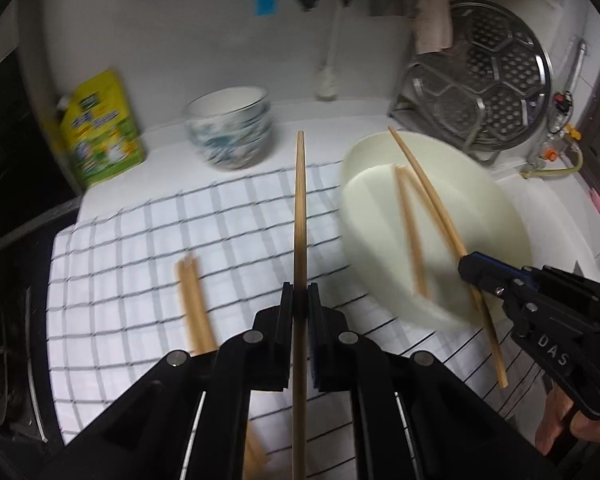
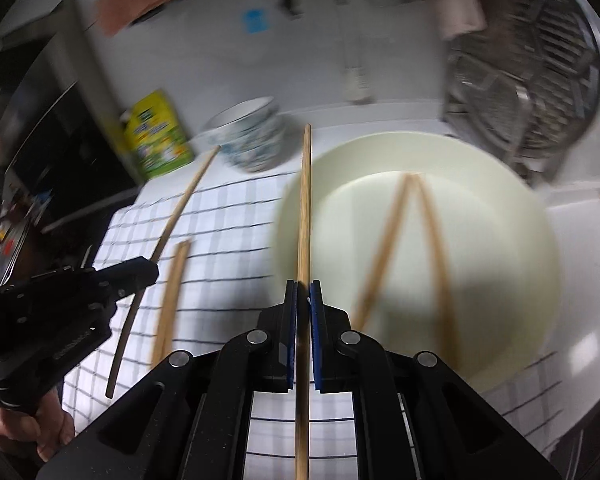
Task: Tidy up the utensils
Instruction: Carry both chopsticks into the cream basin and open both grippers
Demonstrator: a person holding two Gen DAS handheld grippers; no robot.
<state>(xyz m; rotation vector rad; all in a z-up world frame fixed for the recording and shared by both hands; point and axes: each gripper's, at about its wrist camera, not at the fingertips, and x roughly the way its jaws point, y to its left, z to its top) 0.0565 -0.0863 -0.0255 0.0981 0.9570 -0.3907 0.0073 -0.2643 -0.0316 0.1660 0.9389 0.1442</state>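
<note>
Left black two-finger gripper [image 1: 300, 292] squeezed tight on one long thin wooden chopstick [image 1: 300, 216], held up over the white cloth with dark checks [image 1: 140, 264]. Right black two-finger gripper [image 2: 303, 292] pinched tight on another long wooden chopstick [image 2: 304, 200], near the left edge of the round cream plate [image 2: 500, 208]. Two more wooden chopsticks [image 2: 432, 248] lying on that plate, tips touching. One more pair of wooden chopsticks [image 1: 192, 304] flat on the cloth. Blue-patterned white bowl [image 1: 230, 132] and yellow-green pouch [image 1: 100, 128] farther back.
</note>
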